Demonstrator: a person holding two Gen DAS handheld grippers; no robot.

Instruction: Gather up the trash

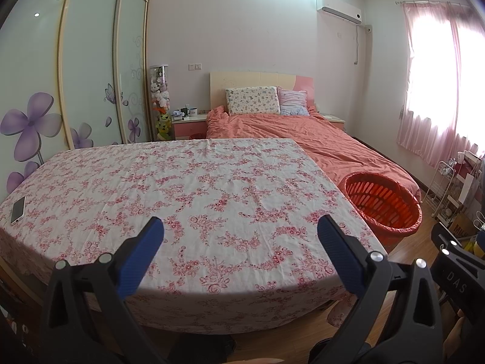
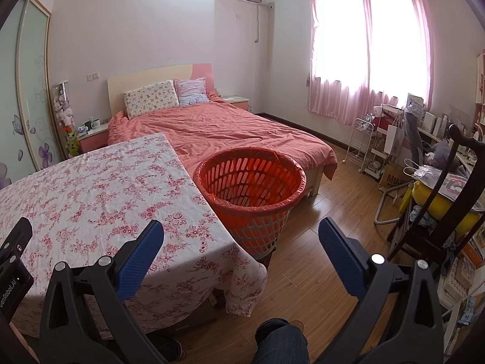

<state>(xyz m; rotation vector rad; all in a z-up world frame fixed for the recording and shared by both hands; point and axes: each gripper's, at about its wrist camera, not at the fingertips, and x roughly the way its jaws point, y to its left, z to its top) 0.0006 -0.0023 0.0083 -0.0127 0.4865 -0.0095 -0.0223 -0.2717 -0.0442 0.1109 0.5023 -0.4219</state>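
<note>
The bed [image 2: 230, 127] is the biggest thing here. It is far back, with an orange-pink cover and 2 pillows [image 2: 165, 95].

Nearer is the worktop [image 1: 194, 200], under a cloth with little pink flowers. Most of the cloth is bare.

The orange basket [image 2: 251, 194] stands on the floor, just beside the worktop's right edge and in front of the bed. It has a thin red bag lining it, and it looks empty inside. This is where trash would go.

A phone [image 1: 17, 210] lies at the far left edge of the worktop. It is the only small thing on the cloth.

The left claw [image 1: 241, 227] hangs over the near part of the worktop, its 2 blue fingers wide apart and holding nothing. The right claw [image 2: 241, 229] hangs near the worktop's right corner, facing the basket, also wide apart and holding nothing.

No trash shows anywhere in these pictures. I think that is the biggest trouble: with nothing else to grab, a claw could pick up the phone by mistake and drop it in the basket. A claw could also snag the loose cloth and pull it, and the phone might slide off.
</note>
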